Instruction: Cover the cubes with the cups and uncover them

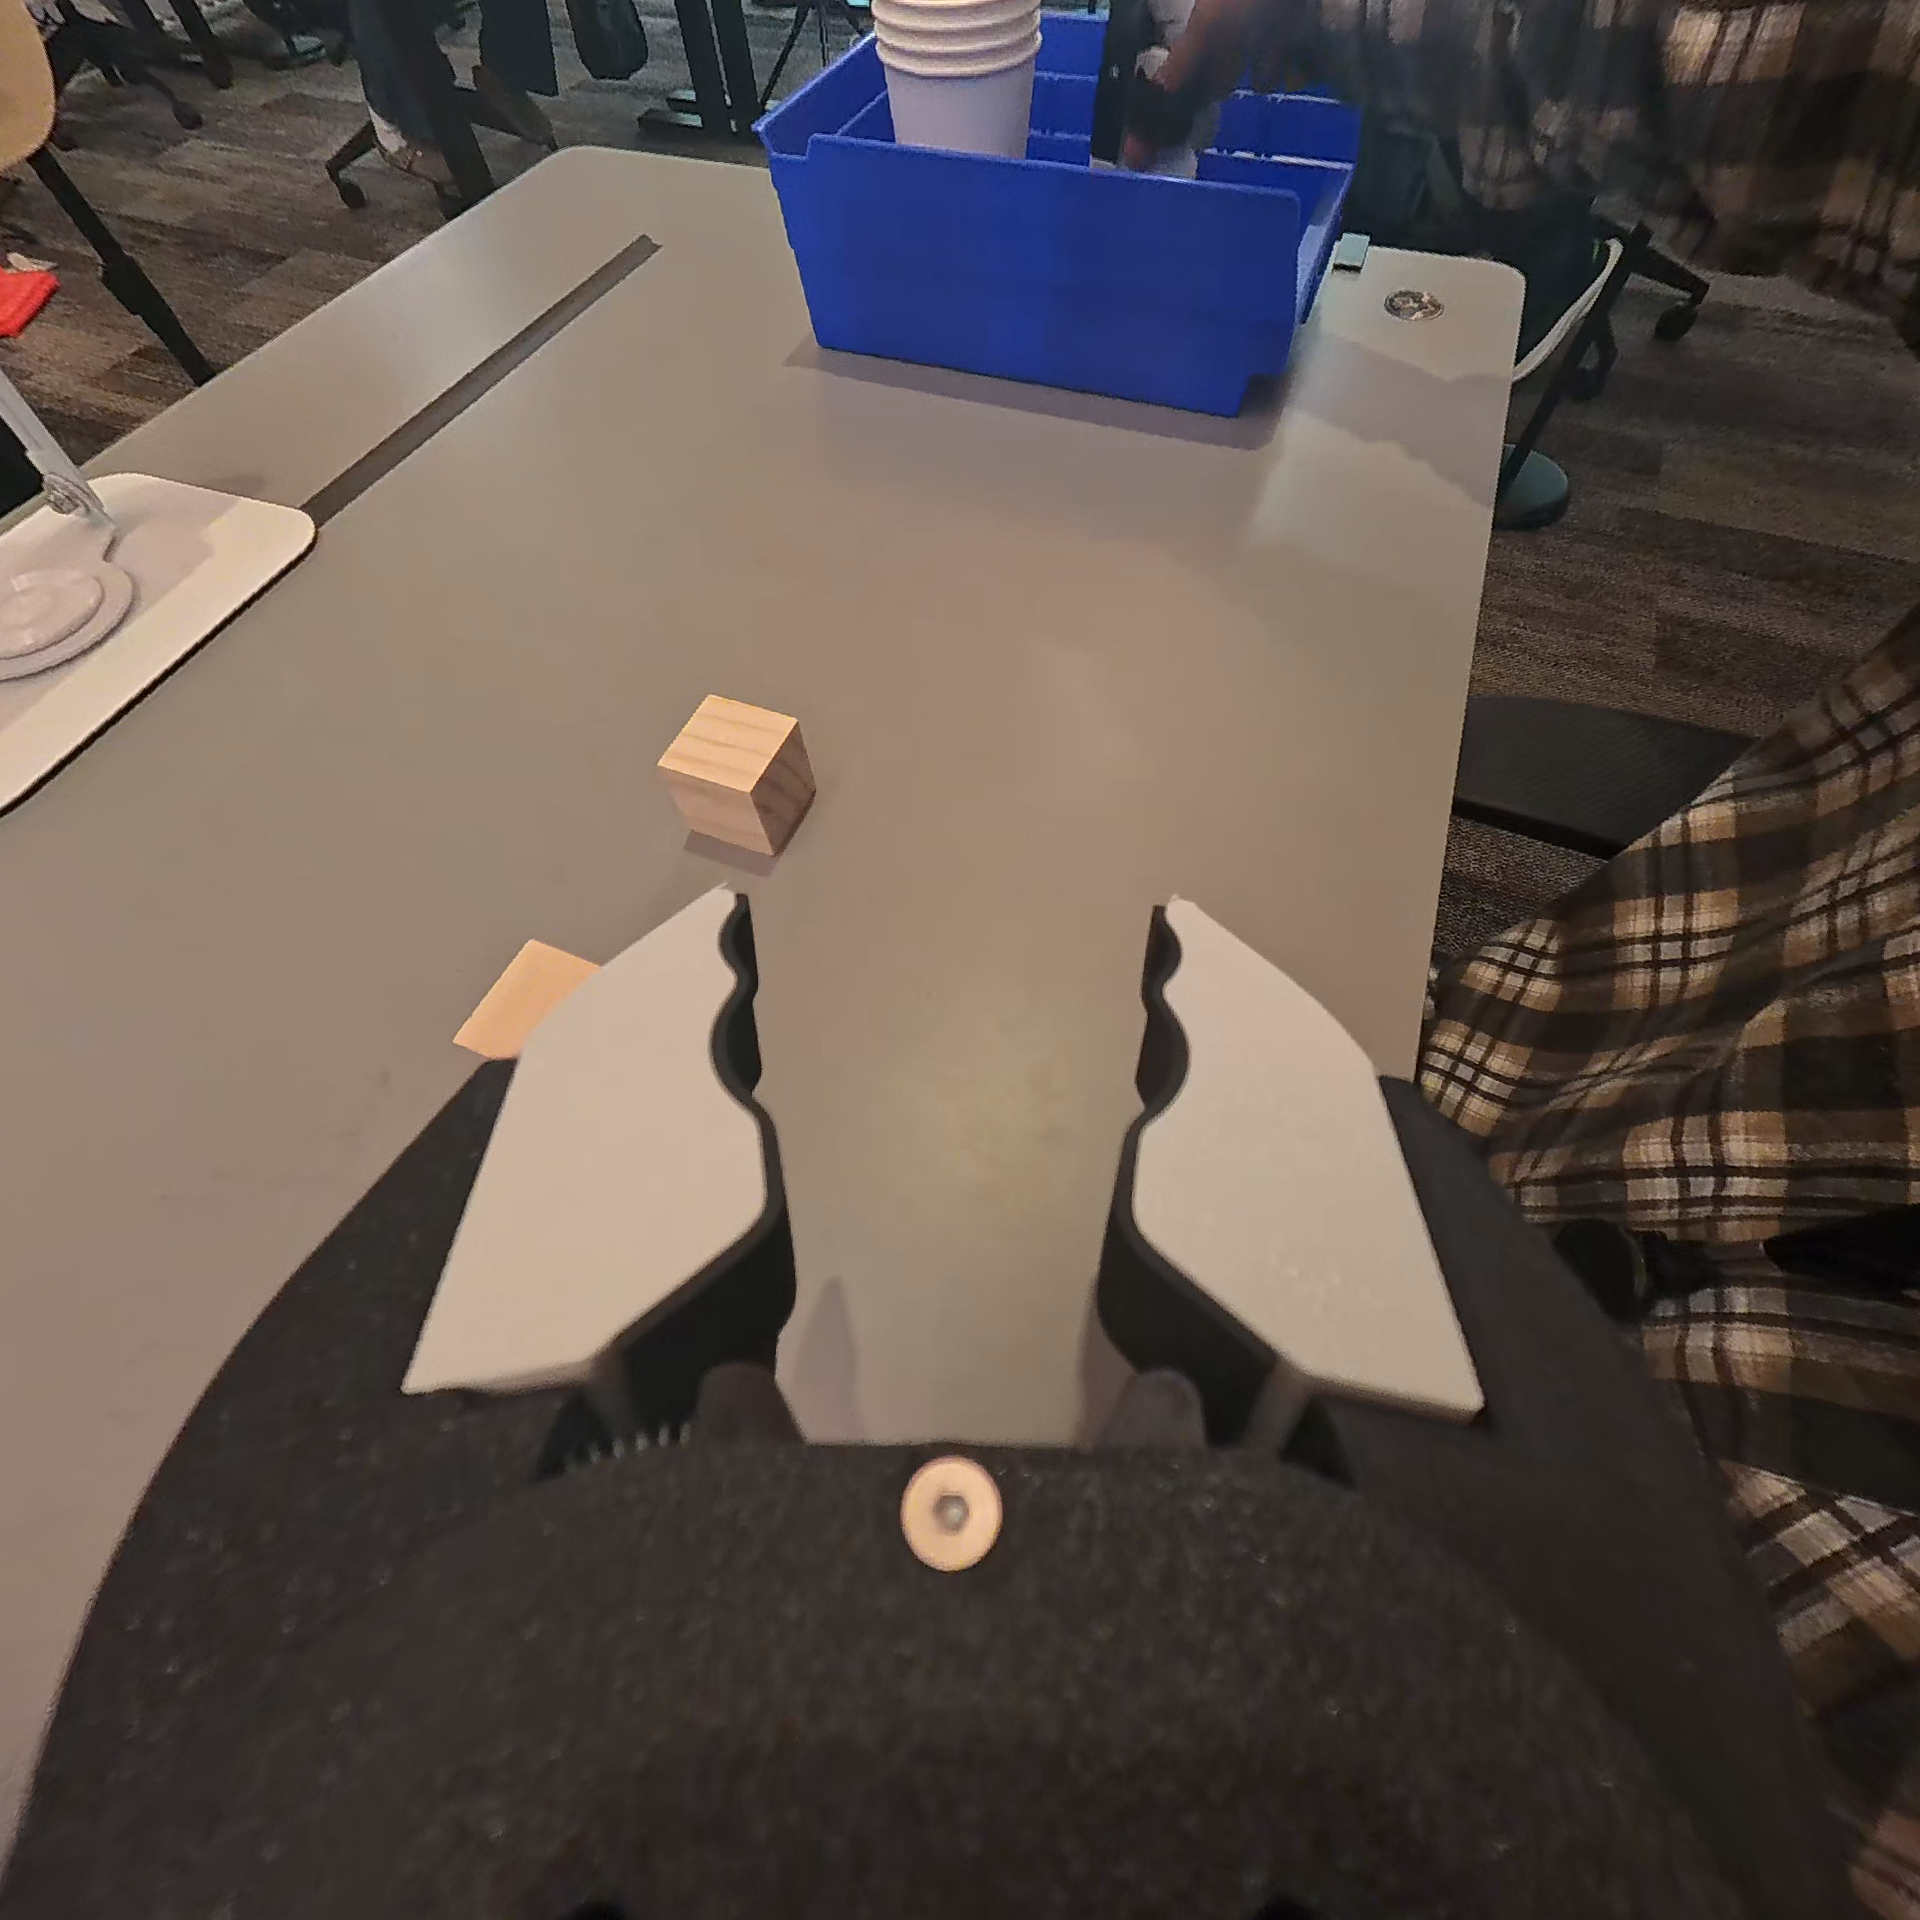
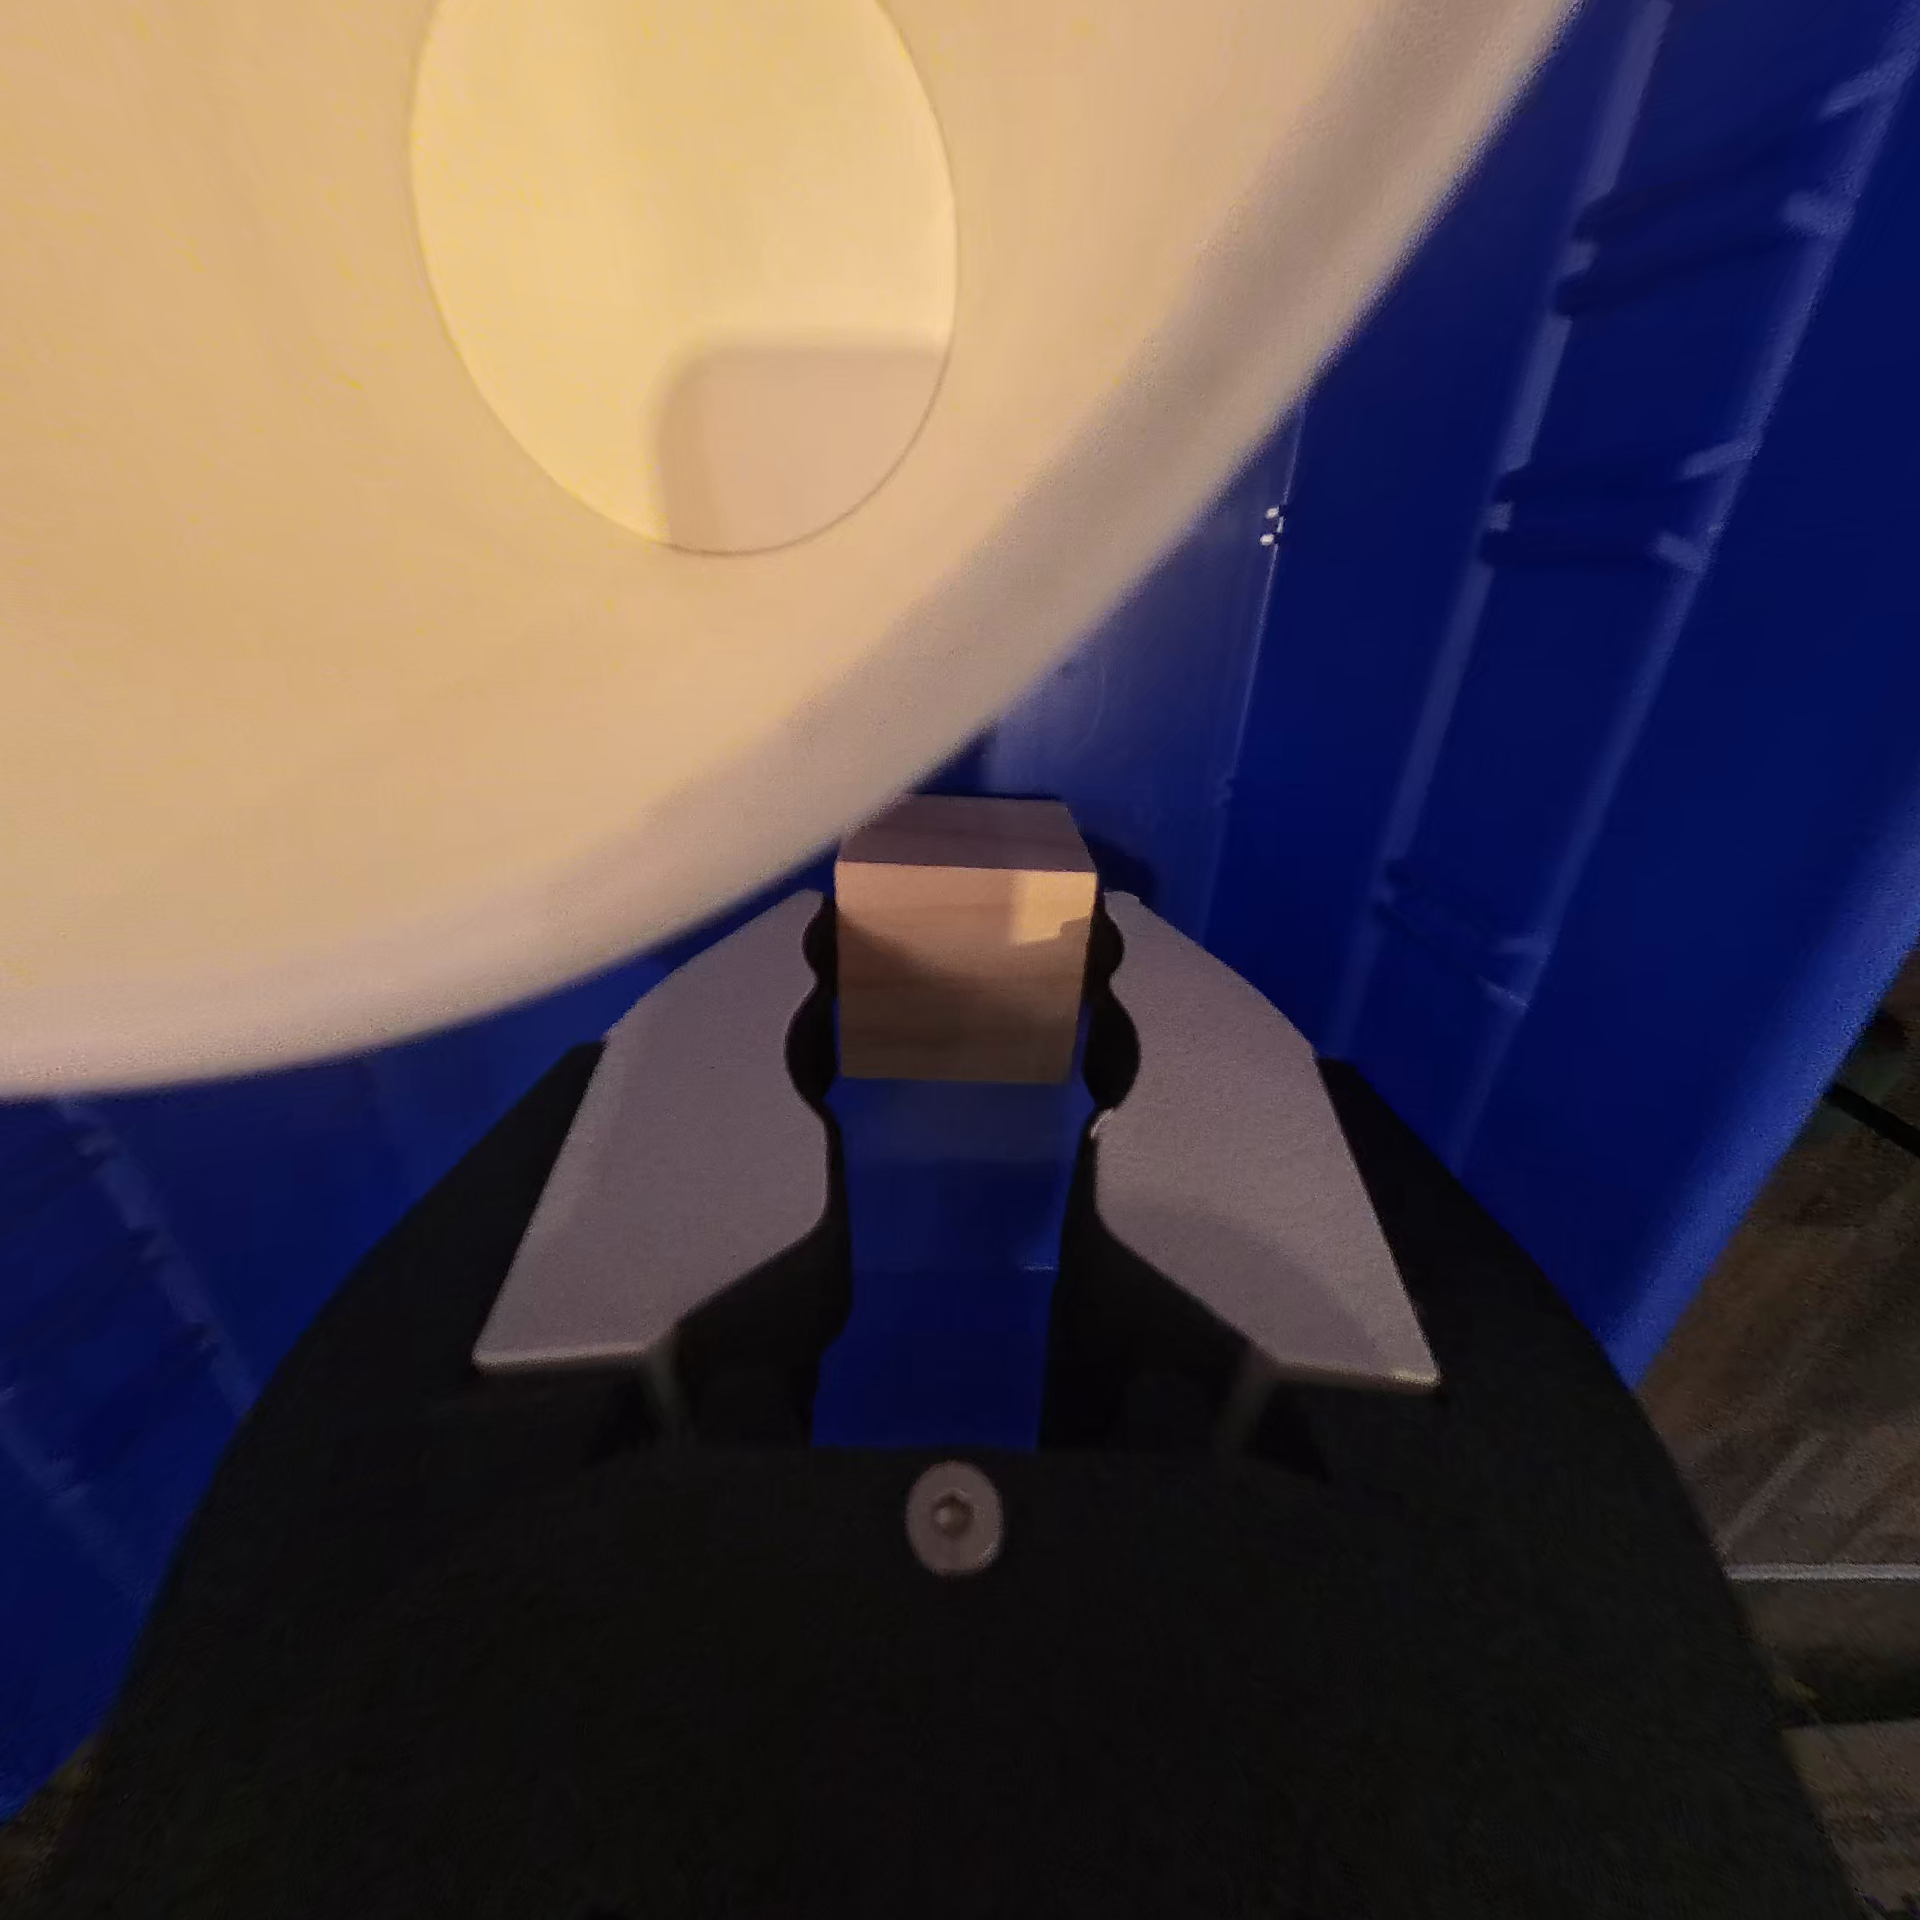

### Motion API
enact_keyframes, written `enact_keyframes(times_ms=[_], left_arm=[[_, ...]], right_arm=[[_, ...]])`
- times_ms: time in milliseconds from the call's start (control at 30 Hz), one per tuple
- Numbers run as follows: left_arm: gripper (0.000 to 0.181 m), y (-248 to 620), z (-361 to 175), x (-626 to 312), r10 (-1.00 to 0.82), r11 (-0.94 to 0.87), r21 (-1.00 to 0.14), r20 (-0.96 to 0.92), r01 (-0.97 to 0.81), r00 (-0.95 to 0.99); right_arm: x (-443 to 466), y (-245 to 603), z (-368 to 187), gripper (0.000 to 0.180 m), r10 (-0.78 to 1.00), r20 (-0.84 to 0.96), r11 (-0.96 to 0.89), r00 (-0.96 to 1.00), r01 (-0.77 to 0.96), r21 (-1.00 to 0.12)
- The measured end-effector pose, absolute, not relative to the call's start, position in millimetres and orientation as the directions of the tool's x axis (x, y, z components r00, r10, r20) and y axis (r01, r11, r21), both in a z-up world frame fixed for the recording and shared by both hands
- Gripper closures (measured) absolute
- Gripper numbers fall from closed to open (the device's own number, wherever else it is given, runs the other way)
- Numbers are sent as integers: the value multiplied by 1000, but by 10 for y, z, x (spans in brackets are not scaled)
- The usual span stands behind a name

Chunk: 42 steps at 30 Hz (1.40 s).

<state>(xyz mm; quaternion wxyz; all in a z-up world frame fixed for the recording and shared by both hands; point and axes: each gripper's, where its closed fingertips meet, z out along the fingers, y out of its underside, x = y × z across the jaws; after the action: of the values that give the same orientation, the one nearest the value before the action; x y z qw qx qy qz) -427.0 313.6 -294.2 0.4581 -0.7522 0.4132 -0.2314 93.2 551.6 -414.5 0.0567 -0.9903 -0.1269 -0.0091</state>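
A grey worktop [image 1: 1039, 623] spreads out ahead of the jaws. At its far end, straight ahead and slightly right, stands a blue plastic bin [image 1: 1049, 270]. Far off to the left lies a white flat stand base [image 1: 177, 561]. To the right hangs plaid cloth [image 1: 1683, 1039]. Beyond the worktop, office chair legs [image 1: 416, 156] stand on dark carpet [image 1: 1704, 520].

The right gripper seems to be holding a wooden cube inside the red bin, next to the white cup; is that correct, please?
Not quite: the bin is blue, not red, as the right wrist view shows. The right gripper does hold a wooden cube there, beside the white cup.
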Motion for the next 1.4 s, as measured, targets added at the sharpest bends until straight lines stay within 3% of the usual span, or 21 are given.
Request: enact_keyframes(times_ms=[167, 267, 333, 600, 733, 833, 1067, 1400], left_arm=[[110, 3126, -2948, -4250, -836, -237, -878, -33, -415, 547], [110, 3113, -2941, -4242, -838, -235, -877, -35, -418, 545], [110, 3104, -2917, -4241, -838, -229, -880, -39, -417, 544], [110, 3025, -2797, -4264, -838, -202, -892, -57, -405, 543], [110, 2990, -2681, -4345, -824, -182, -899, -80, -397, 560], [110, 2965, -2584, -4439, -810, -172, -910, -88, -378, 580], [110, 2949, -2403, -4737, -770, -164, -932, -84, -323, 633], [110, 2944, -2301, -4875, -754, -145, -943, -91, -300, 651]], right_arm=[[932, 5534, -4174, 132, 270, 52, -953, 962, 274, -129], [954, 5501, -4137, 98, 293, 80, -946, 953, 301, -117], [950, 5449, -4031, 87, 307, 81, -942, 948, 315, -114], [870, 5131, -2815, 84, 355, 152, -907, 922, 379, -182], [323, 5110, -2114, 85, 495, 208, -787, 844, 536, -305], [-373, 5088, -1890, 87, 650, 240, -627, 721, 688, -366], [-1952, 4936, -2269, 89, 898, 235, -281, 372, 896, -344], [-3287, 4663, -3205, 92, 983, 169, 117, -66, 942, -314]])
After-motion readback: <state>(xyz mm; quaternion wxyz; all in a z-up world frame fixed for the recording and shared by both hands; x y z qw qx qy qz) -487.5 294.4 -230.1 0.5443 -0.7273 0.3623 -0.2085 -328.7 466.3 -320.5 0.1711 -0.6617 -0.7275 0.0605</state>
